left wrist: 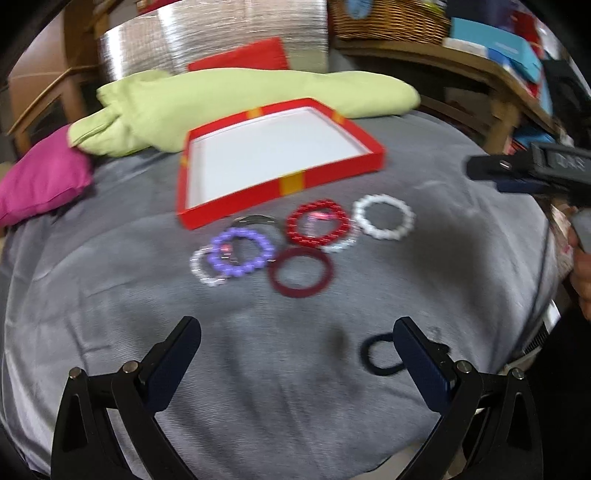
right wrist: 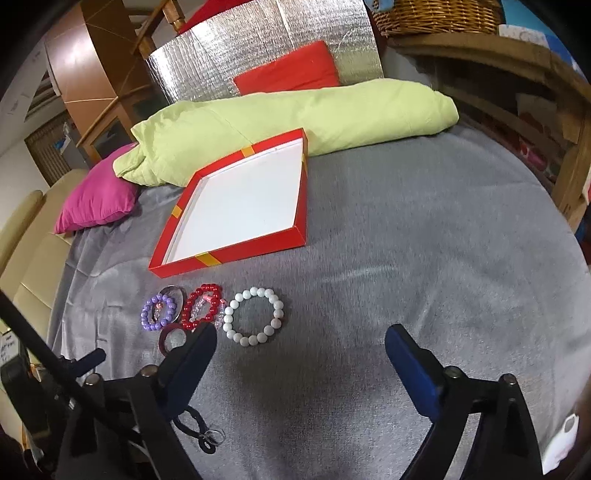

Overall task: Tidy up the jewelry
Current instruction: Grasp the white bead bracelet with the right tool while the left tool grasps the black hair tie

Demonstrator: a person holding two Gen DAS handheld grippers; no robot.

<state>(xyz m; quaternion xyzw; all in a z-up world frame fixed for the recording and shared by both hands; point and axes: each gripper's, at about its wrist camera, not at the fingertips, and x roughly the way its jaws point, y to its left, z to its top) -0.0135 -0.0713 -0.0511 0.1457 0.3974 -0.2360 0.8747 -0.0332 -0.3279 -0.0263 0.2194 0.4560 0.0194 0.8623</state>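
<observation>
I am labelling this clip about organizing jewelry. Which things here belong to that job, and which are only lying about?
Belongs to the job:
- red box, empty
- white bead bracelet
- red bead bracelet
- purple bead bracelet
- dark red bangle
- black hair tie

Lying about:
- green pillow
- pink cushion
- wicker basket
- silver foil sheet

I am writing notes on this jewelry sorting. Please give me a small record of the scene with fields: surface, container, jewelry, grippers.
surface: grey blanket
container: red tray with white inside, nothing in it
jewelry: white bead bracelet, red bead bracelet, purple bead bracelet, dark red bangle, all on the blanket in front of the tray
apart from the group: black hair tie near the left gripper
left gripper: open, holds nothing
right gripper: open, holds nothing
</observation>
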